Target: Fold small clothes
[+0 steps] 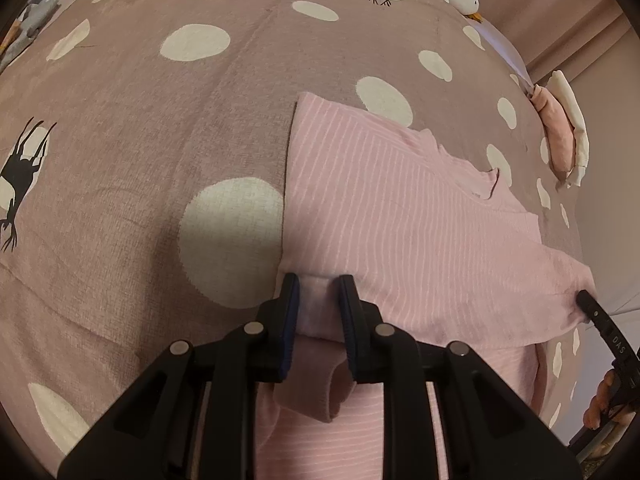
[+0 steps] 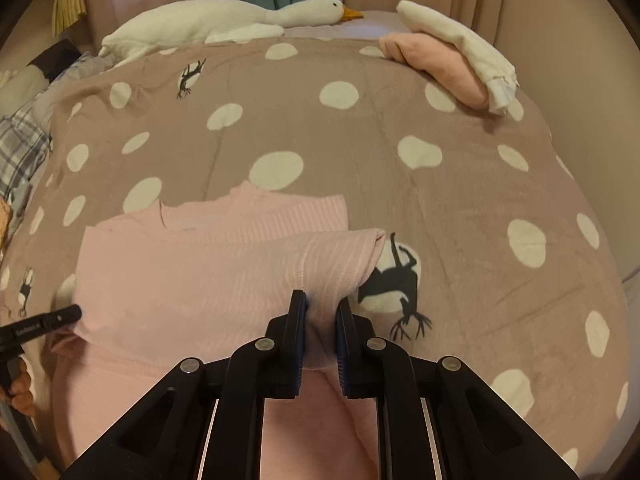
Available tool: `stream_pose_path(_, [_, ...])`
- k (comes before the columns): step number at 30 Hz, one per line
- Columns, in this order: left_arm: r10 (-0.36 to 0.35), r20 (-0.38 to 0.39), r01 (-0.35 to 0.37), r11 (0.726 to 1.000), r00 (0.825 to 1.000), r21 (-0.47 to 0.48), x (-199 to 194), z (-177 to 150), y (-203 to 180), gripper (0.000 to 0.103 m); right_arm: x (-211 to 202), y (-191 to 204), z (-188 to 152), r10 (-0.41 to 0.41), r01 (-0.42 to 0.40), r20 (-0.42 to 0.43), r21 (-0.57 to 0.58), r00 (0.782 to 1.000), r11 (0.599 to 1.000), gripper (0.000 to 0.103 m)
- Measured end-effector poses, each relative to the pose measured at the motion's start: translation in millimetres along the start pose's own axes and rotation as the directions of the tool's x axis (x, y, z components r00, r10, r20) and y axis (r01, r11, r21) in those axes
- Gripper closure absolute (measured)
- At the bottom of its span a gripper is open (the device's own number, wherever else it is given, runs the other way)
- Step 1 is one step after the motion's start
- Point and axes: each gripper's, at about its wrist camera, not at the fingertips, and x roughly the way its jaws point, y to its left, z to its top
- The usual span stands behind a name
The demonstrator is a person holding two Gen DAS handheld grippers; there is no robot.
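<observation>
While the pink striped shirt (image 1: 384,216) lies spread on the spotted bedspread (image 1: 132,128), both claws pinch its near edge. The left gripper (image 1: 318,292) has its jaws drawn narrow around a bunched fold of the pink fabric, which fills the gap between the blue-lined pads and hangs in a loop below them. The right gripper (image 2: 321,306) does the same at the other corner, jaws close together with a gathered ridge of cloth clamped between them (the sleeve seam runs right up to it). Each claw's tip shows at the edge of the other's view, touching the shirt. Farther back, a folded pink and white pile (image 2: 452,64) sits near the bed's edge, beside a white goose plush (image 2: 224,22).
</observation>
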Motion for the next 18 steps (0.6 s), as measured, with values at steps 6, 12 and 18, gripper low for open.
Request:
stream_pose_path(6, [-0.002,0.0,0.002,1.0,1.0,-0.004,-0.6,-0.4,1.2,0.081,7.1,-4.6,-5.8,0.003,-0.003,-0.022,0.016,1.0,1.0,0.089])
stream_pose_path(12, [-0.002,0.001,0.002,1.0,1.0,-0.002,-0.5,-0.3,1.9,0.081,14.3,-8.4,-11.4,0.006,-0.005,-0.043,0.03,0.999,1.0,0.089])
stream_pose_path(18, [-0.002,0.002,0.002,1.0,1.0,-0.002,-0.6,-0.3,2.4,0.081,22.4,-11.0,-18.1,0.006,-0.003,-0.066,0.039,0.998,0.999,0.089])
